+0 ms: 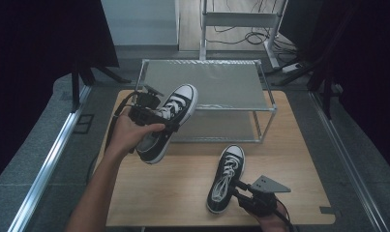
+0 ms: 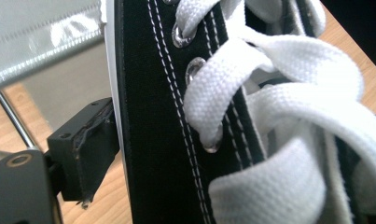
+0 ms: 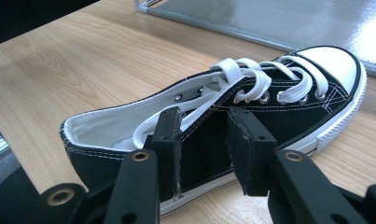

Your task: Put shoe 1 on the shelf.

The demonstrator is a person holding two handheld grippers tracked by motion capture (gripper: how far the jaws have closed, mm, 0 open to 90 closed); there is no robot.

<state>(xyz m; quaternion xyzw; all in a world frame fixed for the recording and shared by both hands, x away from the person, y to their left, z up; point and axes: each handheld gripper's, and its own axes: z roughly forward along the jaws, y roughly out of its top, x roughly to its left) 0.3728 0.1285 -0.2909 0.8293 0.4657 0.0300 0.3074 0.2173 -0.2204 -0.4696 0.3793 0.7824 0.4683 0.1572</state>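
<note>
The left claw (image 1: 159, 122) is clamped on a black-and-white sneaker (image 1: 169, 121), holding it in the air just in front of the metal shoe rack (image 1: 267, 92), its white toe cap tilted up toward the rack's upper shelf. In the left gripper view one black pad (image 2: 85, 149) presses against the white sole edge while the shoe's black canvas side and its white laces (image 2: 269, 93) crowd the lens (the other jaw is hidden behind the shoe). The person's left hand (image 1: 127, 134) grips the tool from below, and the forearm runs down to the near edge of the wooden table (image 1: 299, 159).

The right claw (image 1: 238, 187) stands with its jaws apart, holding nothing, right beside the second sneaker (image 1: 225, 178), which lies flat on the table in front of the rack, toe pointing toward it. In the right gripper view the two black pads (image 3: 169, 149) frame the shoe's side near the heel opening; whether they touch the canvas cannot be told. The grey three-cornered plate (image 1: 270, 184) tops this tool, farther from the rack than the shoe.

The rack stands at the far side of the table, its grey shelves bare. Beyond the rack, cables (image 1: 253, 35) lie on the floor.
</note>
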